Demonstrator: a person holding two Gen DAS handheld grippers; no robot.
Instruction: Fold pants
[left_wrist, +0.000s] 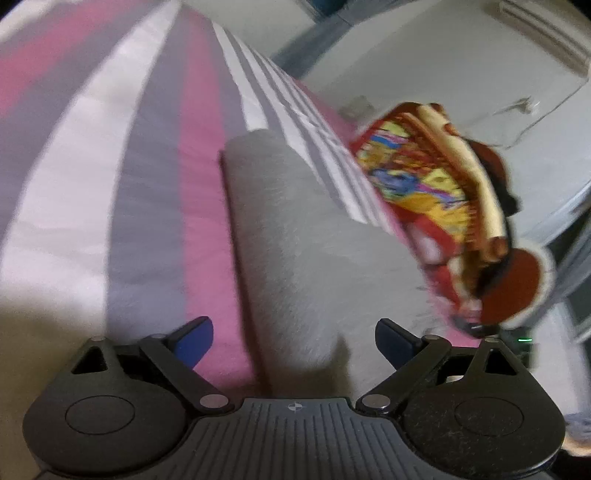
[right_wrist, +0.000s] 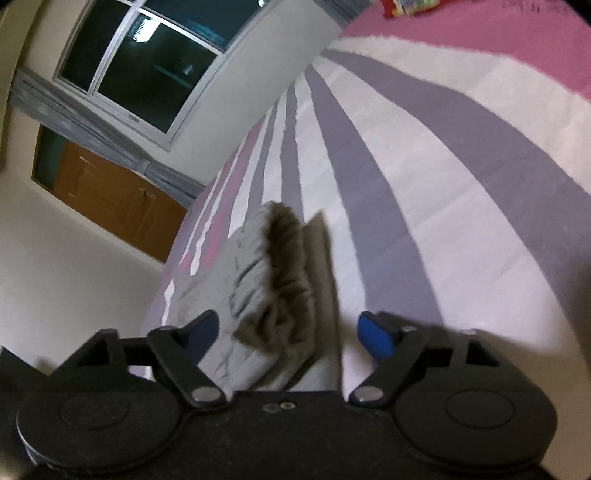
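The grey pants lie on a bed with a pink, white and grey striped sheet. In the left wrist view a leg of the pants runs from the gripper away toward the middle. My left gripper is open, with the grey cloth between its blue pads, and is not clamped on it. In the right wrist view the gathered waistband end bunches up between the fingers. My right gripper is open around that bunch, above the sheet.
A colourful red and yellow cloth bundle sits at the bed's right edge beside the pants. A white wall and cabinet lie beyond it. The right wrist view shows a window and a brown door past the bed's left edge.
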